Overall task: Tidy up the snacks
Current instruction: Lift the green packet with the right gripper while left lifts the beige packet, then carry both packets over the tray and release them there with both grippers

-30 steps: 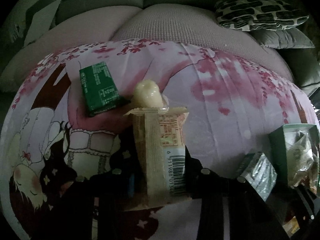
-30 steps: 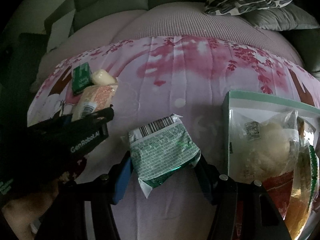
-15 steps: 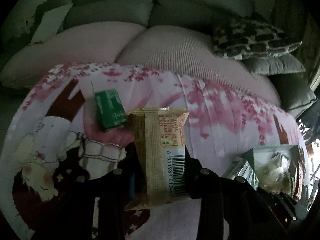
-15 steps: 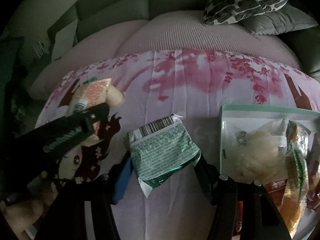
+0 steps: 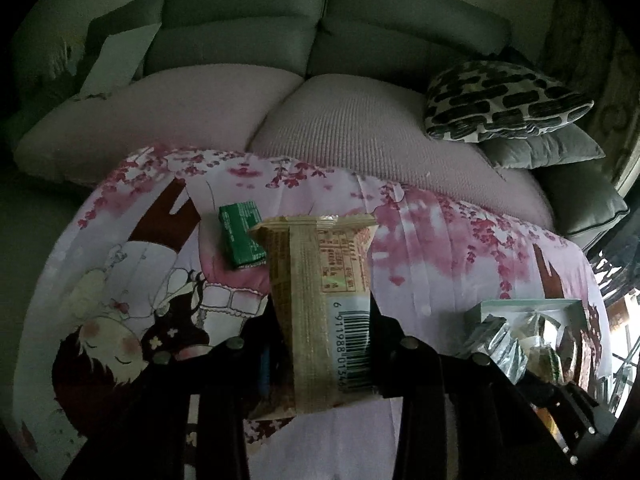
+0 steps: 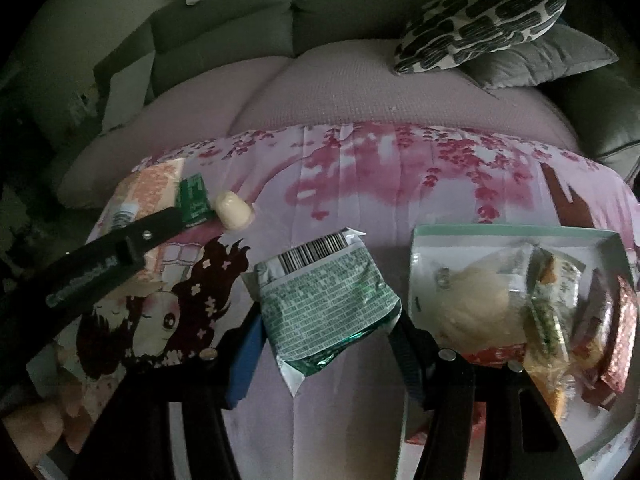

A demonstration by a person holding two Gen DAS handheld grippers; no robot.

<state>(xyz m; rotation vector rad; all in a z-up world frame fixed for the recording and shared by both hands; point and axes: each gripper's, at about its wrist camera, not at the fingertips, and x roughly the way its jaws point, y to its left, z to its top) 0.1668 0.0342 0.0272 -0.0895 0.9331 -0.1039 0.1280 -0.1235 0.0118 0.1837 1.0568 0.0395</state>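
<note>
With both grippers loaded: left gripper (image 5: 320,344) fingers clamp tan bar (image 5: 320,312), right gripper (image 6: 326,330) fingers clamp green pack (image 6: 326,304), both above cloth (image 6: 360,184). Step: carry to box (image 6: 516,234), right. Next: position over box, release. Green carton (image 5: 240,234) and jelly cup (image 6: 234,210) left behind, far left.

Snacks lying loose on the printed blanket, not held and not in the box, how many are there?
2: a small green packet and a pale jelly cup beside it, at the blanket's far left. Others may be hidden behind the held packets.
</note>
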